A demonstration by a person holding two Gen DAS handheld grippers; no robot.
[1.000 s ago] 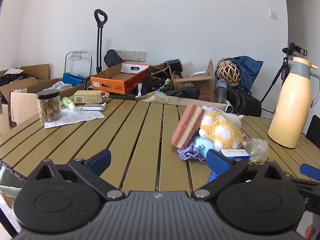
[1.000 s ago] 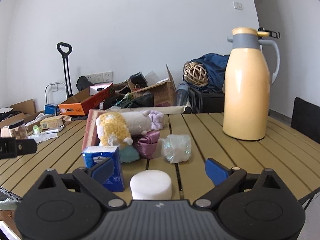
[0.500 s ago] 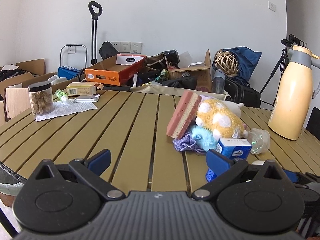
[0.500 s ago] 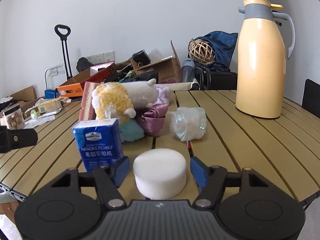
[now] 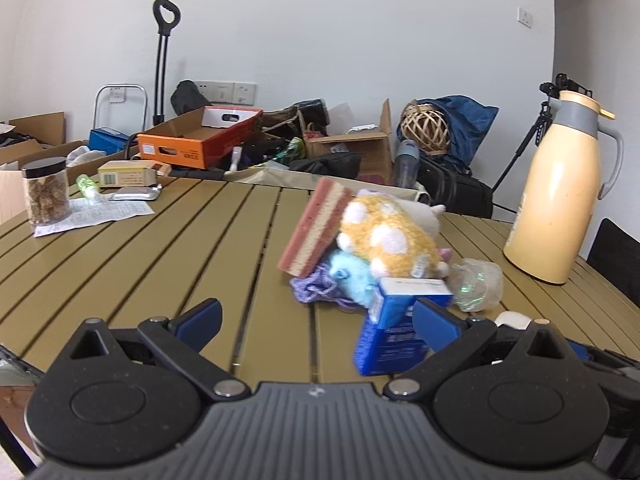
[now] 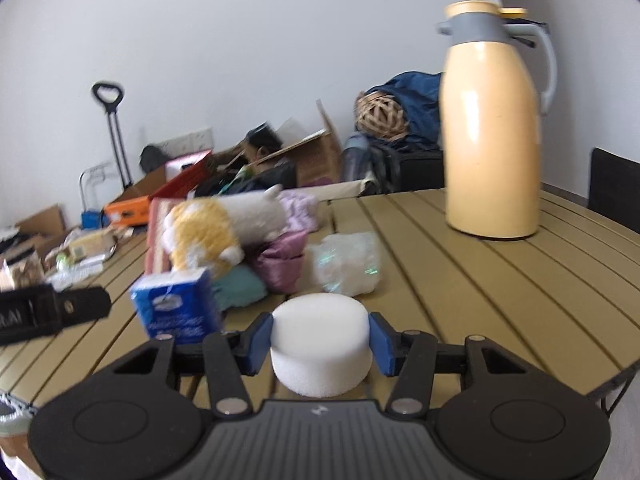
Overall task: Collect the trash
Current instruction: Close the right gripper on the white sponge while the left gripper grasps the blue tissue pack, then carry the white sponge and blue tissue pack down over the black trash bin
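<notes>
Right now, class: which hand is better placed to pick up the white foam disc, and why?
Right. The right gripper straddles the white foam disc, jaws closing on its sides. The left gripper is open beside the blue tissue pack.

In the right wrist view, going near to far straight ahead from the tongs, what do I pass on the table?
Right tongs, jaws closing around the white foam puck → crumpled clear plastic wrap → purple satin pouch → white plush toy.

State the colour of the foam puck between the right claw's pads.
White: the foam puck shows best in the right wrist view.
</notes>
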